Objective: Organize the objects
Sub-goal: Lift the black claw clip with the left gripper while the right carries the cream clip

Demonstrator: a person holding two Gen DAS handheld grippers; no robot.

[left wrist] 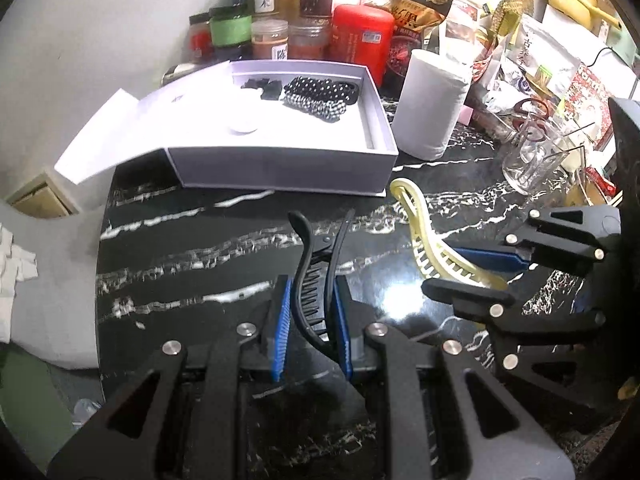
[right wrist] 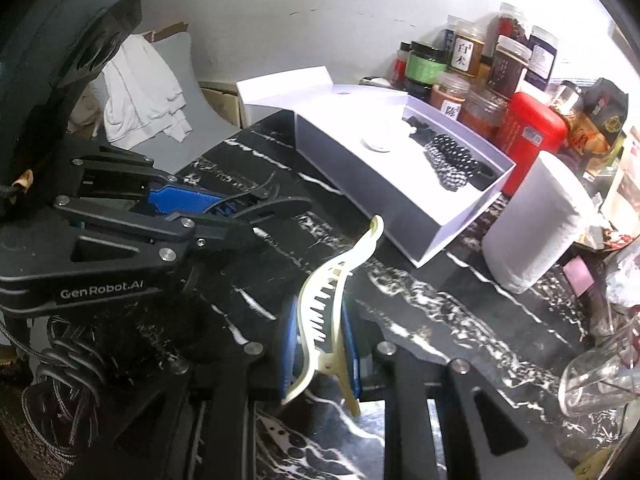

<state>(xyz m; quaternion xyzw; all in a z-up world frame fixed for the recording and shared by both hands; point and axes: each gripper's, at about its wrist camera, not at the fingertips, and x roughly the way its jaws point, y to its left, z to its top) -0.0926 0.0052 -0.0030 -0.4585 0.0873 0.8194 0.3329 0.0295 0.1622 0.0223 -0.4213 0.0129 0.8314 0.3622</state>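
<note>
My left gripper (left wrist: 310, 300) is shut on a black hair clip (left wrist: 316, 264), held above the black marble table (left wrist: 192, 248). My right gripper (right wrist: 320, 320) is shut on a cream hair clip (right wrist: 332, 304), also lifted off the table. Each gripper shows in the other's view: the right gripper (left wrist: 476, 276) with the cream hair clip (left wrist: 420, 236), the left gripper (right wrist: 236, 212) with the black hair clip (right wrist: 272, 200). Beyond them lies an open white box (left wrist: 280, 168) holding black beaded bands (left wrist: 320, 96), a small black clip and a white round piece (left wrist: 244, 124).
A paper roll (left wrist: 432, 104) stands right of the box. Jars and a red canister (left wrist: 360, 40) crowd the back. A tipped glass cup (left wrist: 532, 152) and snack packets fill the right side. The box lid (left wrist: 108, 132) hangs past the table's left edge.
</note>
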